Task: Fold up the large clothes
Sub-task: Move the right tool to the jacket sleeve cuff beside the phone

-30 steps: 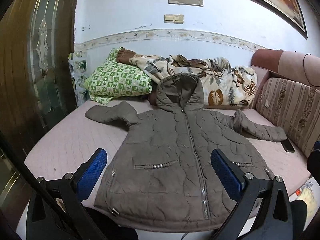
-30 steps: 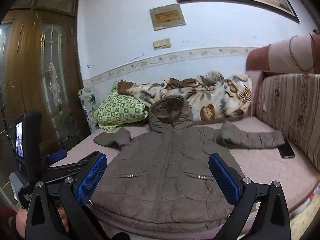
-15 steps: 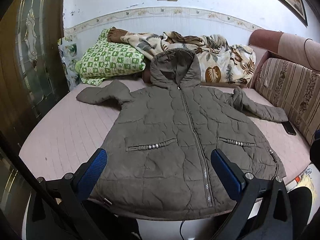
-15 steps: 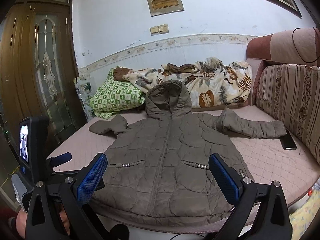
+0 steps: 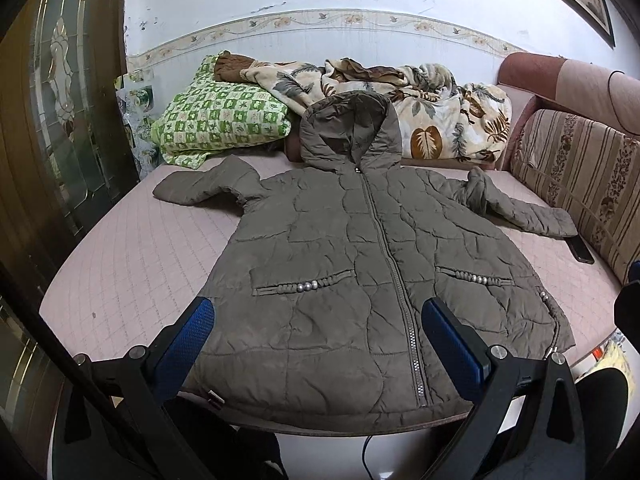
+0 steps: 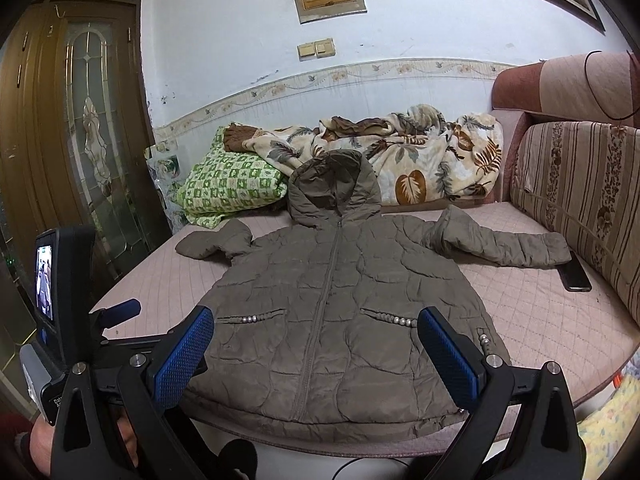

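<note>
A grey-brown quilted hooded coat [image 5: 360, 264] [image 6: 332, 304] lies flat and zipped on a pink quilted bed [image 5: 132, 264] [image 6: 560, 320], hood toward the wall, both sleeves spread out, hem at the near edge. My left gripper [image 5: 316, 336] hovers open above the hem, its blue pads wide apart with nothing between them. My right gripper [image 6: 316, 346] is open too, above the hem. In the right wrist view the left gripper [image 6: 120, 312] with its small screen shows at the lower left, held by a hand [image 6: 44, 444].
A green checked pillow [image 5: 224, 120] and a leaf-print blanket [image 5: 420, 108] lie at the head of the bed. A striped sofa back [image 5: 580, 172] runs along the right. A dark phone [image 6: 575, 276] rests by the right sleeve cuff. A wooden glass-panelled door [image 6: 80, 140] stands left.
Both grippers have moved forward and tilted down toward the coat, so it fills more of each view. The coat has not moved and both grippers stay open.
</note>
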The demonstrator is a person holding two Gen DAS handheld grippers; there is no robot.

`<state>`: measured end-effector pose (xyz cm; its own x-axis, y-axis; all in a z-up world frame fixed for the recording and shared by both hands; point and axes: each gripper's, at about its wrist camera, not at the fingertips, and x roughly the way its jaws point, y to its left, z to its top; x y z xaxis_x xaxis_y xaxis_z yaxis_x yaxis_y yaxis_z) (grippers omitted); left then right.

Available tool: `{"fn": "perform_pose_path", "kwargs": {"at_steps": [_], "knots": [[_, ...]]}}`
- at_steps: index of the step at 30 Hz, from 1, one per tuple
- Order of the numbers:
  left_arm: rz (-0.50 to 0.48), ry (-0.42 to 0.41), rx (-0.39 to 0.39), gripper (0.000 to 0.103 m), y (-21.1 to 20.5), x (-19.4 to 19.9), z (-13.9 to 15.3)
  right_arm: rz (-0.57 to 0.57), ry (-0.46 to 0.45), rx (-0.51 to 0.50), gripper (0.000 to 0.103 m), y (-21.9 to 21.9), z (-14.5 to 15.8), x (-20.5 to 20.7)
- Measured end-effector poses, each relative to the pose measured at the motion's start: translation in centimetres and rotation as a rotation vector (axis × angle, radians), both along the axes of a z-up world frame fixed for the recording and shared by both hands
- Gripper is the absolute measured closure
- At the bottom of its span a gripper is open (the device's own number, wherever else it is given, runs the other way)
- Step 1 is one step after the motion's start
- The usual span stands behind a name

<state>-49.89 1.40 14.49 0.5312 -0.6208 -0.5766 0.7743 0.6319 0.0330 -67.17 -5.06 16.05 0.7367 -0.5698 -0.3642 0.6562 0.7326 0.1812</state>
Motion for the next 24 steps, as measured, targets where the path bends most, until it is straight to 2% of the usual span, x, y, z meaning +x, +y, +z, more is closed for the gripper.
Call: {"fn": "perform_pose_path", "kwargs": {"at_steps": [24], "knots": [[0.0,-0.004,0.022,0.0,0.0,1.3,-0.5,-0.021,0.007,0.051,0.0,-1.9,-1.2,0.0]]}}
